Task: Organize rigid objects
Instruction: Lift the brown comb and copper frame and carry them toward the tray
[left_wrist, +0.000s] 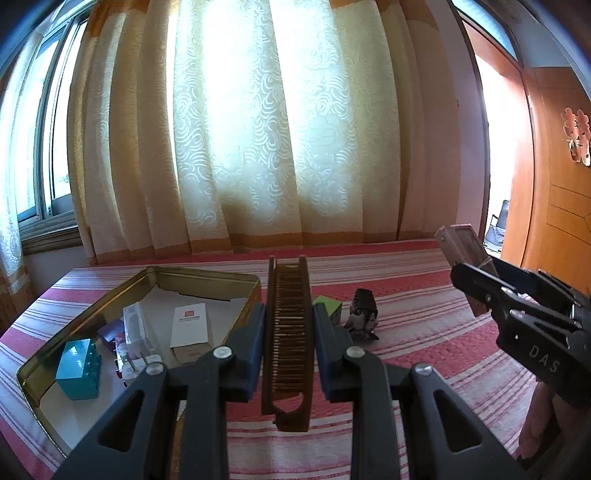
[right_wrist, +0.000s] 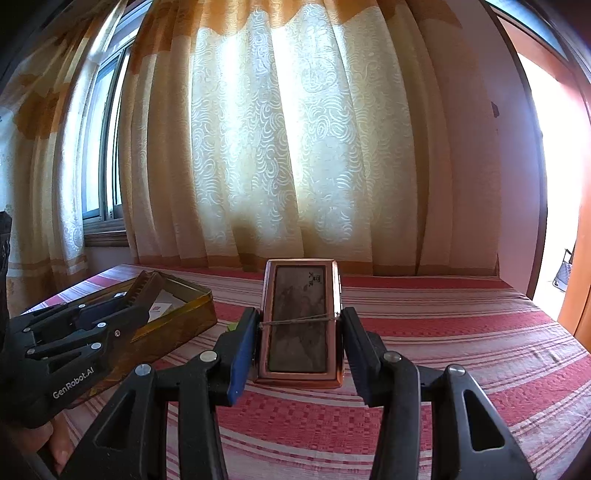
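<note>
Two grippers are up over a bed spread with a red-and-white striped cover, each clamped on something. Seen from its own camera, the left gripper has its blue pads pressed on both sides of a brown wooden comb, which stands on edge between them, its teeth running in a row down the middle and its far end pointing toward the curtain. To the left of the comb lies an open gold tin on the cover; inside are a teal block, a purple piece, a clear packet and a white card box. Just right of the comb, on the bed, sit a green cube and a small dark figure, close together. The right gripper is closed on a flat copper-framed case with a dark picture panel; a thin band crosses the case at the level of the pads. The case is held off the cover, its face toward the camera, and the tin lies to its left. From the left camera the same case shows at the right, sticking up out of the right gripper's jaws.
</note>
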